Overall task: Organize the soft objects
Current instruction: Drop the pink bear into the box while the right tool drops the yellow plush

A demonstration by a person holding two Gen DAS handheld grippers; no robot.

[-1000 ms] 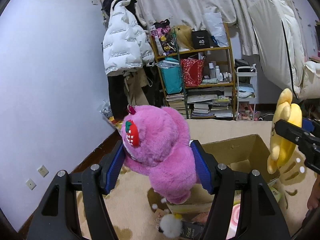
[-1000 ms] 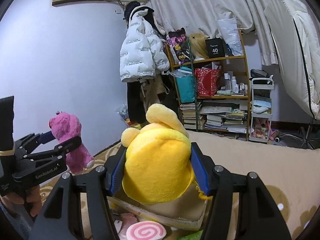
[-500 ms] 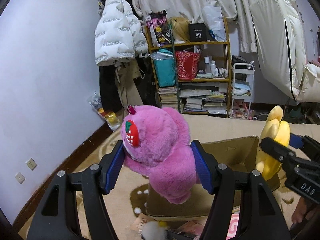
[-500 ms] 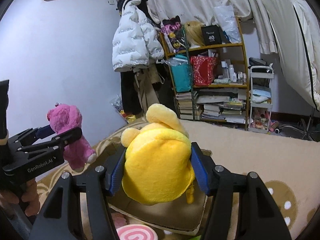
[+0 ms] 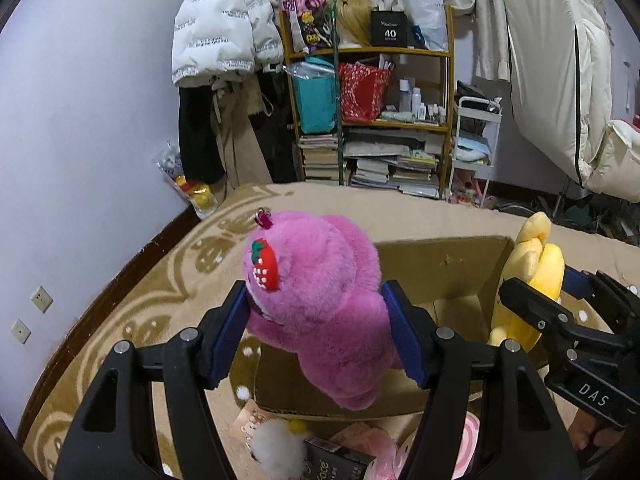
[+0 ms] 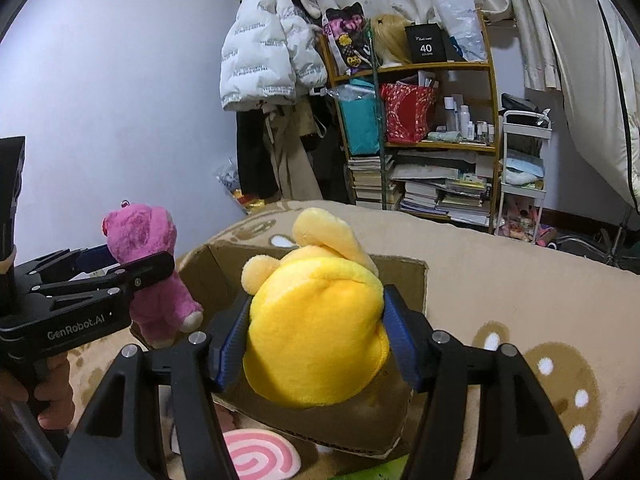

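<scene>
My left gripper (image 5: 316, 324) is shut on a pink plush bear (image 5: 320, 300) with a strawberry patch, held above the near left wall of an open cardboard box (image 5: 448, 264). My right gripper (image 6: 316, 332) is shut on a yellow plush toy (image 6: 316, 320), held over the same box (image 6: 404, 276). The pink bear (image 6: 148, 264) and left gripper (image 6: 120, 268) show at the left of the right wrist view. The yellow toy (image 5: 532, 276) and right gripper (image 5: 560, 300) show at the right of the left wrist view.
Several soft items lie on the patterned rug (image 5: 168, 280) in front of the box: a white pompom (image 5: 276, 444), a pink swirl cushion (image 6: 260, 452), a dark box (image 5: 336, 460). A cluttered shelf (image 5: 376, 112), hanging coats (image 5: 224, 40) and a white cart (image 5: 476, 148) stand behind.
Both grippers have tilted downward and moved closer to the box, each still holding its toy. The box now fills more of both views.
</scene>
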